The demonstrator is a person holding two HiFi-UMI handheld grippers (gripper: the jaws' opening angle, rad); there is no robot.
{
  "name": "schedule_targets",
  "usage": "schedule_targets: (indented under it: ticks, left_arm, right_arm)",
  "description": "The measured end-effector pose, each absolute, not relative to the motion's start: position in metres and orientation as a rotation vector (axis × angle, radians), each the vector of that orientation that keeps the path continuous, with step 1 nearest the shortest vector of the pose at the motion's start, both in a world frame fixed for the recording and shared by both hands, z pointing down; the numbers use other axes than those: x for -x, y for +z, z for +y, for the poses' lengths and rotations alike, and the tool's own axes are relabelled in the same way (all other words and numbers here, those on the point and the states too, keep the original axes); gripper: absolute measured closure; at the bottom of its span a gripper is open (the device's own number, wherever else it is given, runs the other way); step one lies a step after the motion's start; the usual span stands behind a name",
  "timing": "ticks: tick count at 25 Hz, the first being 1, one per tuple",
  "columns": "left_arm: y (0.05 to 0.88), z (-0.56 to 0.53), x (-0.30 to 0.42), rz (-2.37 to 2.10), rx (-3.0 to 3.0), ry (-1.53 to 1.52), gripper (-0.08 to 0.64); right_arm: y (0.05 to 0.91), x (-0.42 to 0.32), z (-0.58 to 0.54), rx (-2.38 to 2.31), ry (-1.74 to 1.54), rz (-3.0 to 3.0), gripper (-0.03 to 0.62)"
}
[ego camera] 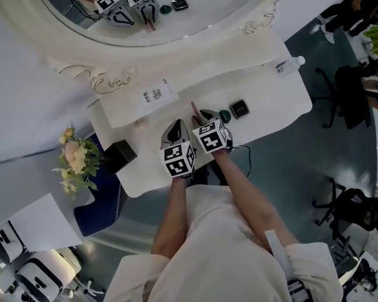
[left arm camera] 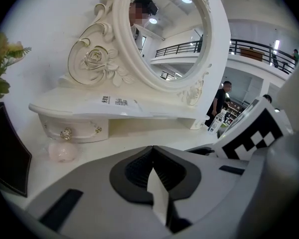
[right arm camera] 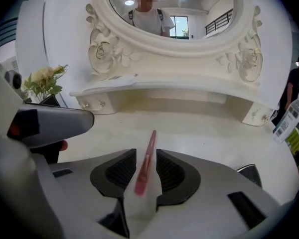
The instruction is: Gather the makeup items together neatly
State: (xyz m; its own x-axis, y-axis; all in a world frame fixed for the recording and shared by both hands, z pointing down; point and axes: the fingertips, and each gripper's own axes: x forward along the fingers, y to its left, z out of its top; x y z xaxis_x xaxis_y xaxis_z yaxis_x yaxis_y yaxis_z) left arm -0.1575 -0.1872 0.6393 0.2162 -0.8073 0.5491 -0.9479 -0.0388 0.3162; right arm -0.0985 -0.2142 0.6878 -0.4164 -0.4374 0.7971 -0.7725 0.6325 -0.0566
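A slim pink makeup pencil (right arm camera: pixel 150 142) lies between the jaws of my right gripper (right arm camera: pixel 146 158), pointing toward the mirror. The jaws stand apart, with a gap on each side of it, so the pads do not press on it. In the head view the pencil (ego camera: pixel 194 110) rests on the white vanity table (ego camera: pixel 271 99) just ahead of the right gripper (ego camera: pixel 206 116). A round green item (ego camera: pixel 224 115) and a square black compact (ego camera: pixel 240 109) sit just to its right. My left gripper (ego camera: pixel 176 132) is beside the right one, jaws shut (left arm camera: pixel 152 151) with nothing in them.
A black box (ego camera: pixel 120 154) and a flower bunch (ego camera: pixel 75 159) stand at the table's left end. A pale pink stone (left arm camera: pixel 63 152) lies under the small drawer shelf (left arm camera: pixel 70 129). A water bottle (ego camera: pixel 290 64) stands at the back right. The oval mirror (ego camera: pixel 145 11) rises behind.
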Motion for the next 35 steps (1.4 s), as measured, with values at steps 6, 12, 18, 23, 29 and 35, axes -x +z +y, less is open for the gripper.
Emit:
schedule_targets:
  ticks: [6, 12, 18, 23, 29, 35]
  left_arm:
    - [0.646, -0.177, 0.176, -1.635, -1.845, 0.3, 0.546]
    - [0.649, -0.17, 0.181, -1.646, -1.828, 0.305, 0.546]
    - [0.65, -0.163, 0.177, -1.648, -1.821, 0.297, 0.546]
    - [0.648, -0.162, 0.171, -1.651, -1.827, 0.282, 0.546]
    - [0.656, -0.154, 0.177, -1.663, -1.797, 0.282, 0.546]
    - [0.66, -0.151, 0.196, -1.696, -1.755, 0.275, 0.546]
  right_arm:
    - [0.7, 0.099, -0.216, -0.958, 0.578, -2.026, 0.489]
    - [0.696, 0.098, -0.212, -0.961, 0.565, -2.024, 0.512]
    - [0.688, 0.082, -0.199, -1.017, 0.562, -2.024, 0.513]
    - [0.689, 0.063, -0.187, -1.04, 0.562, -1.987, 0.514]
    - [0.699, 0.049, -0.177, -1.054, 0.576, -1.946, 0.512]
    - [0.696, 0.052, -0.179, -1.041, 0.555, -1.972, 0.473]
